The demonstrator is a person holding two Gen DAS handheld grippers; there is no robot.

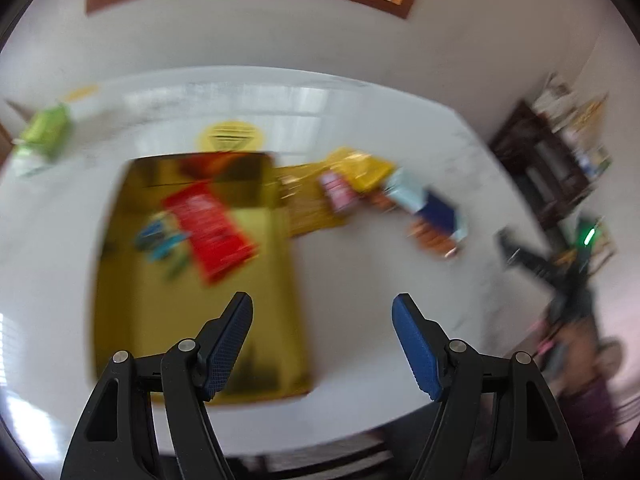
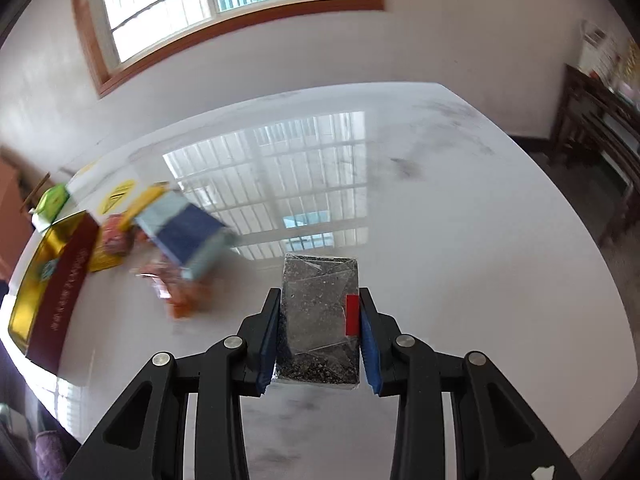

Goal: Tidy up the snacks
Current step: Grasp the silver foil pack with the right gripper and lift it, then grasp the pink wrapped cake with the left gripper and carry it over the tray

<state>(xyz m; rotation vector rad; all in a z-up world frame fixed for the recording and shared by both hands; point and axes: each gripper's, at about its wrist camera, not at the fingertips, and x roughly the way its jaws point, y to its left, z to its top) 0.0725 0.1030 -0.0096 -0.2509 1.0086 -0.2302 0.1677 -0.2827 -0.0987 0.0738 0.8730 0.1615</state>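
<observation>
Right wrist view, nearest: the right gripper (image 2: 319,332) clenches a dark speckled snack bar (image 2: 318,320) in clear wrap; both blue pads press its long sides, and a red tab sits on its right edge.
Bar's place: held up off the white table (image 2: 460,240), which reflects the window (image 2: 224,4).
Farther left in the same view: a blue and pale box (image 2: 186,236) lies blurred beside orange packets (image 2: 182,292) and a small pink packet (image 2: 116,240).
Table's left edge: a gold tray (image 2: 28,304) with a dark red packet (image 2: 60,296) lying along it; a green bag (image 2: 52,200) sits beyond.
Left wrist view, nearest: the left gripper (image 1: 322,344) is released, jaws wide apart with nothing between the pads.
Under and ahead of it: the gold tray (image 1: 132,320) on the table holds a bright red packet (image 1: 210,228) and a small teal packet (image 1: 160,238) just beside it.
Right of the tray: a yellow bag (image 1: 360,170), the pink packet (image 1: 340,192), the blue and pale box (image 1: 428,204) and the orange packets (image 1: 432,238), crowded close together.
Far left corner: the green bag (image 1: 46,132).
Behind the tray: a round yellow sticker (image 1: 230,136) on the tabletop.
Right edge: the other gripper shows dark and blurred, near a dark wooden shelf (image 1: 540,172).
</observation>
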